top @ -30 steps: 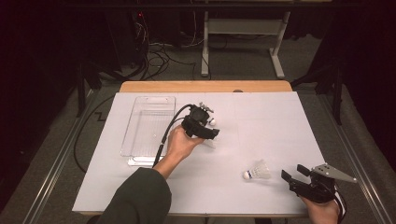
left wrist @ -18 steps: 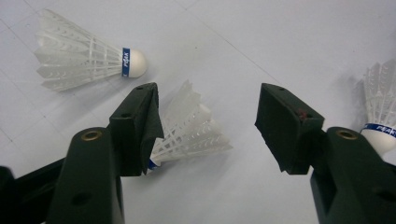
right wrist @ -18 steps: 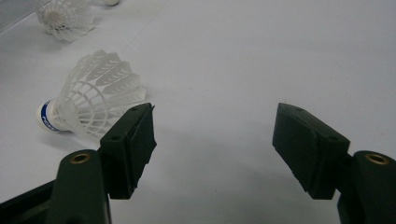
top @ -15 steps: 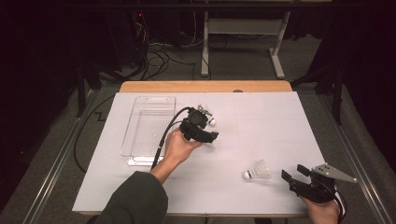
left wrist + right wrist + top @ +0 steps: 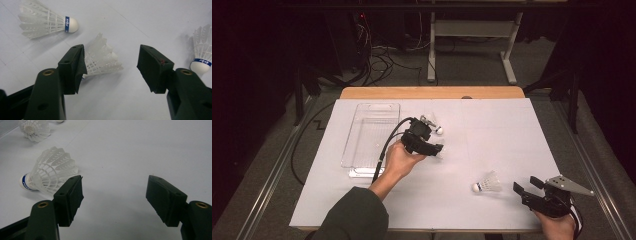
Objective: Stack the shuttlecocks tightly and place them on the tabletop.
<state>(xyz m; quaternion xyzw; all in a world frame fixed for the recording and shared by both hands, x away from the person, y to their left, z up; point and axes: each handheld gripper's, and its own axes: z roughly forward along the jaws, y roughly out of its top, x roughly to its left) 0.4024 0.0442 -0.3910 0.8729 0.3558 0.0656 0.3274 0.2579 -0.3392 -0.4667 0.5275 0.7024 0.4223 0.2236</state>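
A: What's hard to see?
B: The left gripper (image 5: 110,67) hangs wide open, empty, over a shuttlecock (image 5: 103,60) whose cork its jaw hides.
A: Nearby?
B: 2 more shuttlecocks (image 5: 45,21), a clear tray (image 5: 372,130). The right gripper (image 5: 113,195) gapes empty beside another shuttlecock (image 5: 50,173).

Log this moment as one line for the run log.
left gripper: open, over a shuttlecock | right gripper: open, beside another shuttlecock | clear tray: no shuttlecock inside
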